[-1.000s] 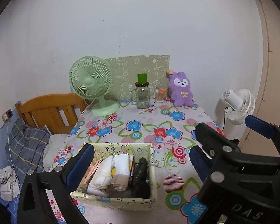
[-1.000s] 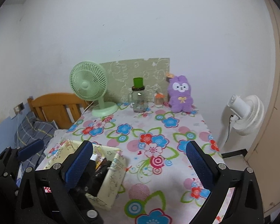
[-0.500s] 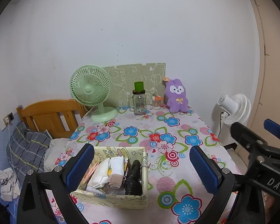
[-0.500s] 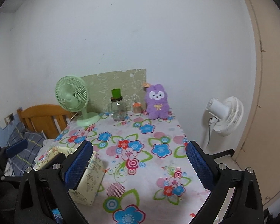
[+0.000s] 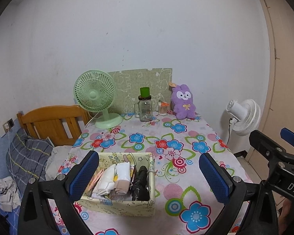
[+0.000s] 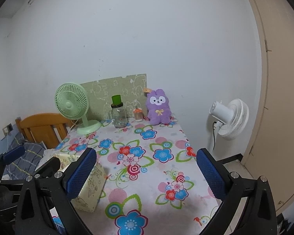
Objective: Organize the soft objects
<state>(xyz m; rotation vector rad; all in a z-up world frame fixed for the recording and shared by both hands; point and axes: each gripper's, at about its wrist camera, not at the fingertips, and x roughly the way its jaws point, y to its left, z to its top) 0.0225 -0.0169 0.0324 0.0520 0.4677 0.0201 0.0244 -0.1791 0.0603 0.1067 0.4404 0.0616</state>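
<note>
A cream cartoon-print fabric box sits near the table's front edge, holding white and beige folded cloths and a black item. My left gripper hangs open above and in front of the box with nothing in it. In the right wrist view the same box shows at the left behind one blue pad. My right gripper is open and empty over the flowered tablecloth. A purple plush rabbit stands upright at the table's far end against the wall.
A green desk fan, a glass jar with a green cup on top and a small orange-lidded container line the back. A white floor fan stands right of the table. A wooden headboard and bedding lie left.
Both grippers have drawn back and up from the table, so the box and plush look smaller. The right gripper has swung rightward away from the box. Nothing was grasped.
</note>
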